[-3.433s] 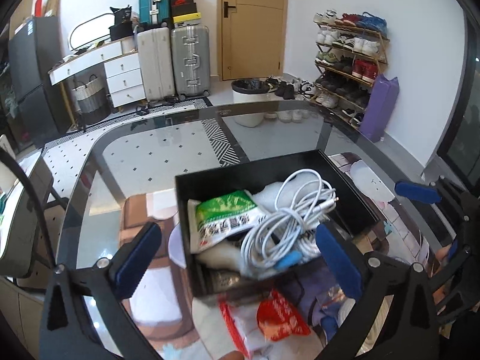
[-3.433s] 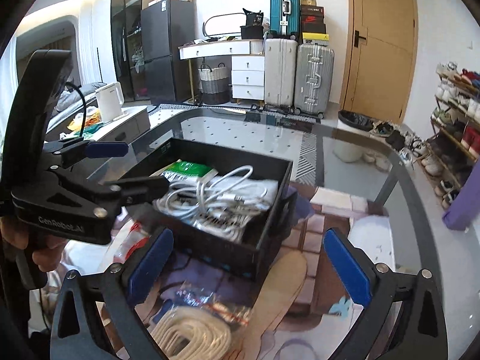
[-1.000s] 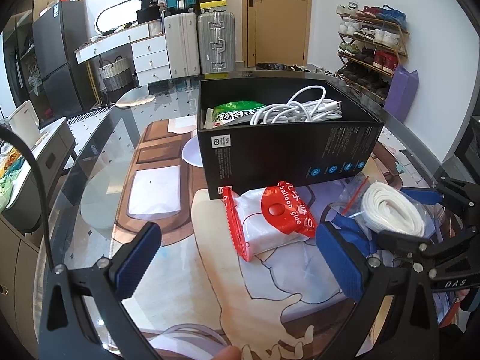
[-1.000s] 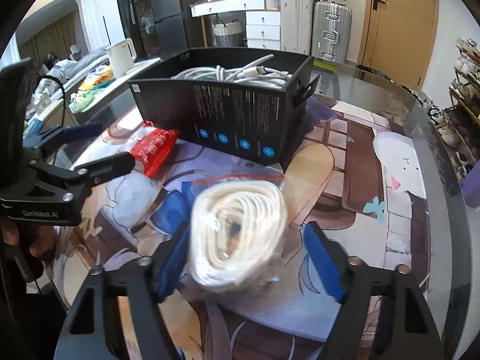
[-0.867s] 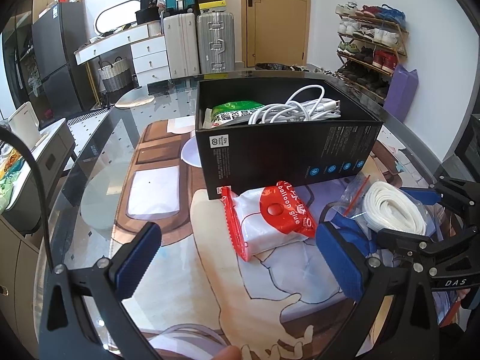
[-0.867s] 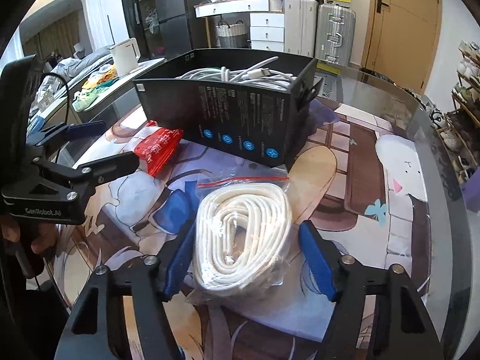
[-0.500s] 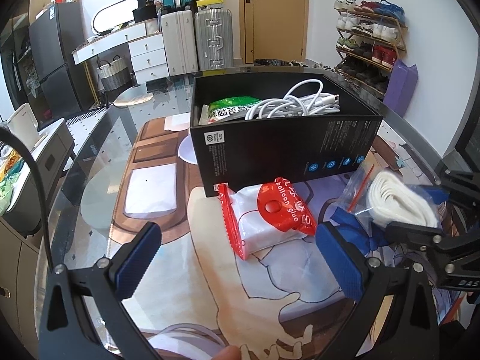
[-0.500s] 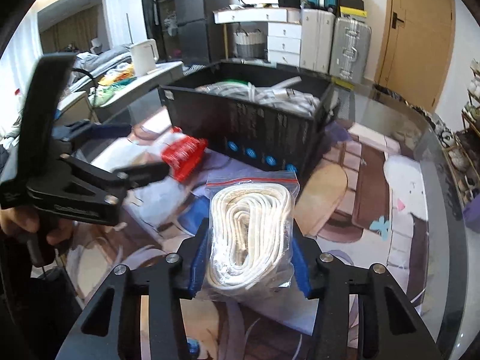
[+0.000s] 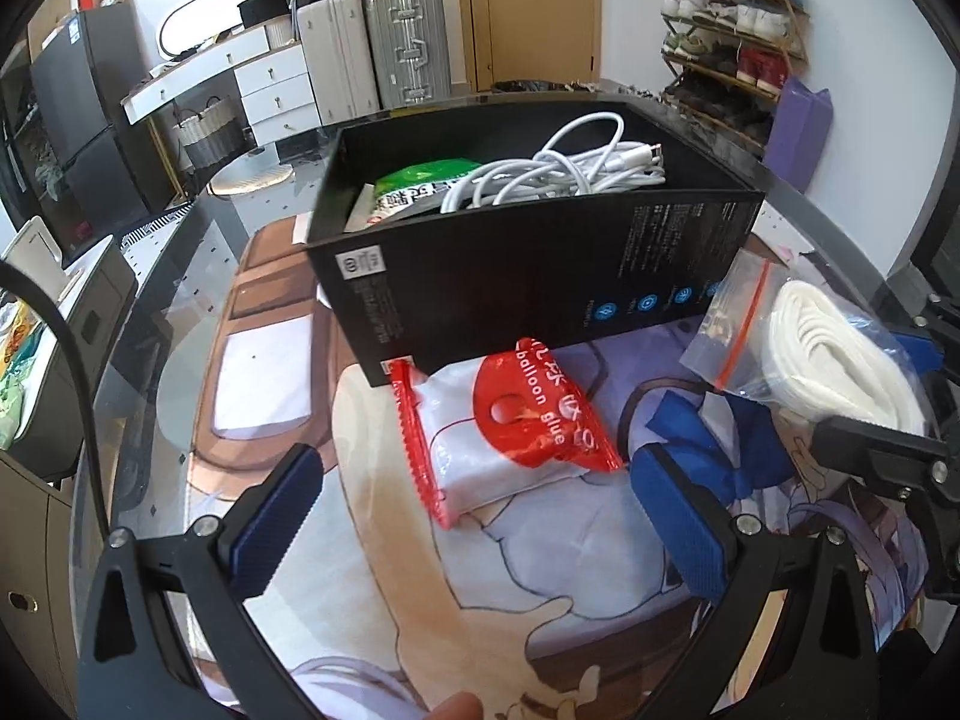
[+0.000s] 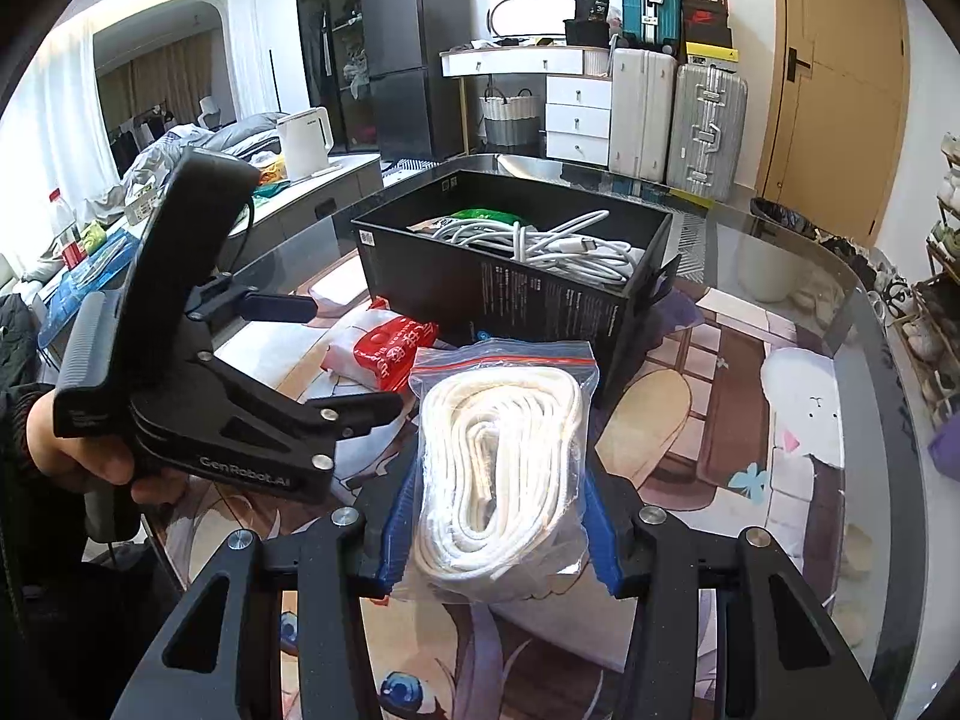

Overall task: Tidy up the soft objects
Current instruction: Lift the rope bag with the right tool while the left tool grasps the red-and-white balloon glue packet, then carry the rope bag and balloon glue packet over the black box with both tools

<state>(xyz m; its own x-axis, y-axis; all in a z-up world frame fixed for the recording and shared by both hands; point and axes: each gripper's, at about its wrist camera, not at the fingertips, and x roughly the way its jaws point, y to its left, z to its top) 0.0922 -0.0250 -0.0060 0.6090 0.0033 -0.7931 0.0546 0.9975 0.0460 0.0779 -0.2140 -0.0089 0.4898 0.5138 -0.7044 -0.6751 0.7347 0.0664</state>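
A clear zip bag of coiled white rope point(image 10: 501, 468) sits squeezed between the blue pads of my right gripper point(image 10: 499, 513), which is shut on it and holds it just above the mat. In the left wrist view the same bag point(image 9: 840, 360) hangs at the right, in front of the black box point(image 9: 540, 276). The box holds white cables point(image 9: 570, 174) and a green packet point(image 9: 420, 180). My left gripper point(image 9: 480, 516) stands open over a red-and-white balloon glue packet point(image 9: 510, 426), without touching it.
A printed mat point(image 10: 750, 420) covers the round glass table, whose edge point(image 10: 882, 372) curves away on the right. A person's hand point(image 10: 78, 450) holds the left gripper at the left. Suitcases, drawers and a shoe rack stand far behind.
The right gripper's jaws have come together onto the rope bag and raised it slightly off the mat. The left gripper has hardly moved.
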